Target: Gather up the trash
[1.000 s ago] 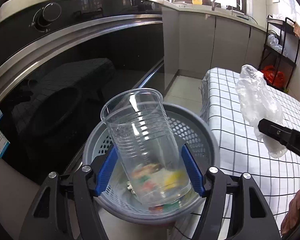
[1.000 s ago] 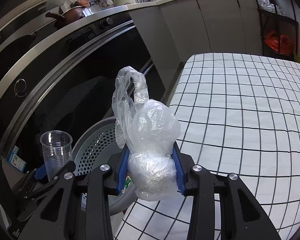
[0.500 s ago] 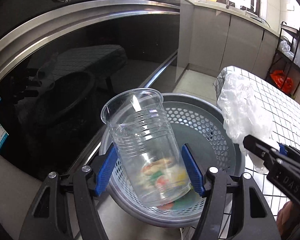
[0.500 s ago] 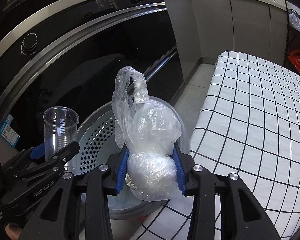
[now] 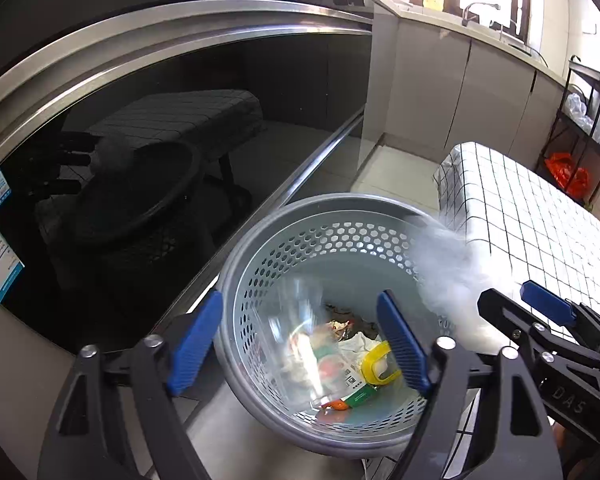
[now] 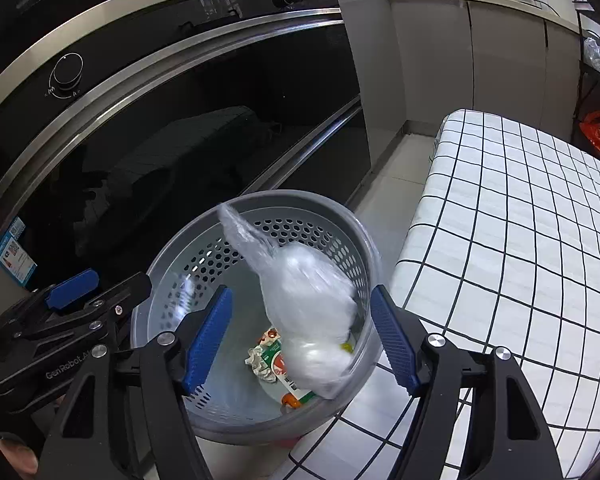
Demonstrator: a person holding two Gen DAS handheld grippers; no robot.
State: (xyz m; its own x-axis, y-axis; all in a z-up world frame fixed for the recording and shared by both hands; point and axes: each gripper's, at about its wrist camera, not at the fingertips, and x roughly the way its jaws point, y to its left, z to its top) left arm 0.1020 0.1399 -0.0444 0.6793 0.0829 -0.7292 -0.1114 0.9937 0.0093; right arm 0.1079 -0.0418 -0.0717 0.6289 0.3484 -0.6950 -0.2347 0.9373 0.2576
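1. Left wrist view: the left tongs (image 5: pixel 300 344) are spread wide and pinch nothing. The clear plastic cup (image 5: pixel 300 352) appears as a blur between the blue pads, inside the grey perforated basket (image 5: pixel 324 216).
2. Right wrist view: the right tongs (image 6: pixel 302 336) are also spread and empty. The plastic bag (image 6: pixel 300 300) is motion-blurred over the basket mouth, free of both pads.
3. Handling, cup: judged light, thin-walled and slick. It will likely buckle under a hard squeeze, so take it across the ribbed mid-wall.
4. Handling, bag: judged soft, nearly weightless and compressible. Pinch the bunched lower bulk.
5. Hard to read: blur hides the cup's outline and whether either item has landed. Wrappers (image 6: pixel 276 360) on the basket floor are partly covered. The checked table (image 6: pixel 520 240) is cut off at the frame edge.
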